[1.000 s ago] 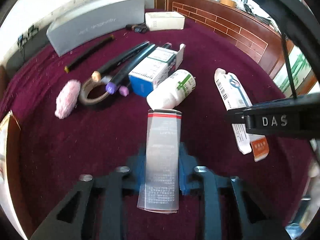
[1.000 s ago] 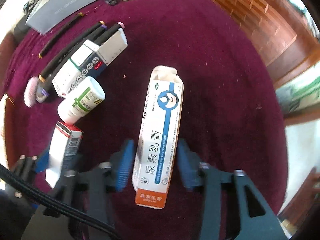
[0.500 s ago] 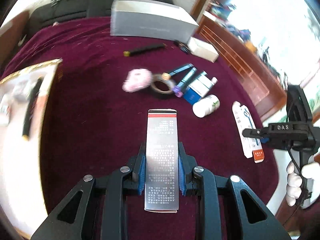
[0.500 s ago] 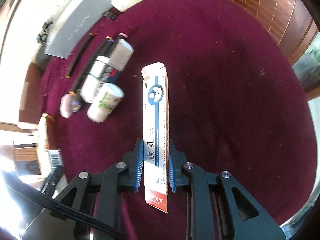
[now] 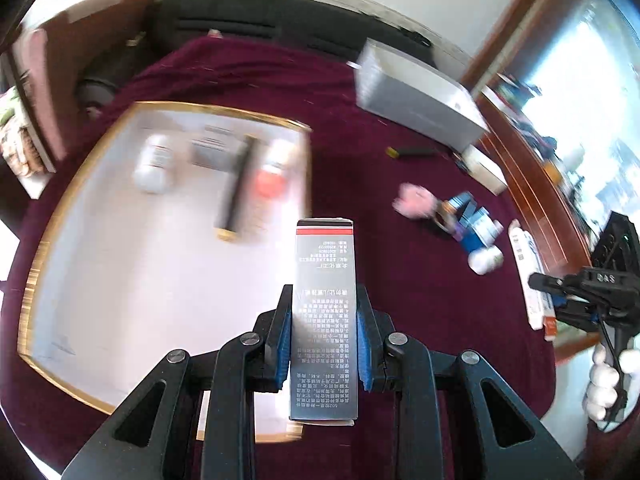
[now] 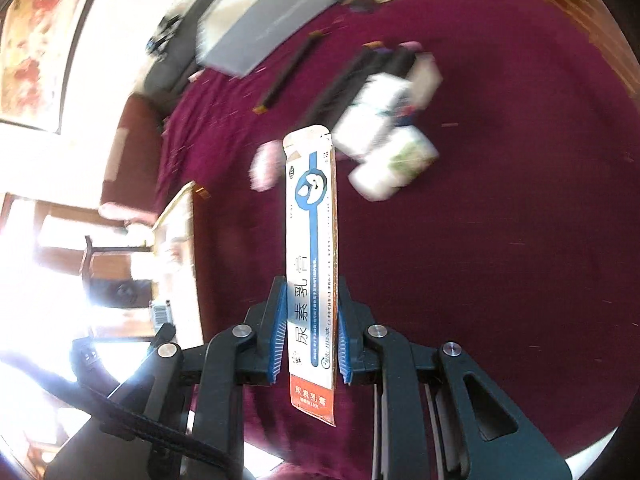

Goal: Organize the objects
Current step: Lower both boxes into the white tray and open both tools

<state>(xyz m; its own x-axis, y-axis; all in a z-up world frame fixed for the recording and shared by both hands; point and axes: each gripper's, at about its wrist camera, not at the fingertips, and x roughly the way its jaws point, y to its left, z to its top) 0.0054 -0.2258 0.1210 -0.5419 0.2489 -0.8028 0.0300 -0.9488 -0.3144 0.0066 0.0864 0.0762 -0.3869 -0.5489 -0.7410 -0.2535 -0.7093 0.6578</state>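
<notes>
Tray point(image 5: 40, 264): far left on the maroon cloth, white with a gold rim; it holds a white bottle point(image 5: 154, 164), a dark pen point(image 5: 236, 188) and what may be a red-capped item, all blurred.
Left gripper point(image 5: 324, 344): jaws closed on a grey box point(image 5: 324, 312) with a red stripe at its far end; the box is clamped between the blue pads and lifted, over the tray's right edge.
Large grey case point(image 5: 416, 96): at the far side of the cloth, right of the tray.
Loose pile: right of centre, a pink puff point(image 5: 412, 202), a blue-and-white box point(image 5: 472, 224) and a white bottle with green label point(image 5: 486, 260), close together.
Right gripper point(image 6: 312, 340): jaws closed on a long white ointment box point(image 6: 310, 248) with a blue stripe and orange end, held above the cloth, well apart from the tray.
Gloved hand point(image 5: 608, 384): at the far right edge, holding the right gripper's handle.
</notes>
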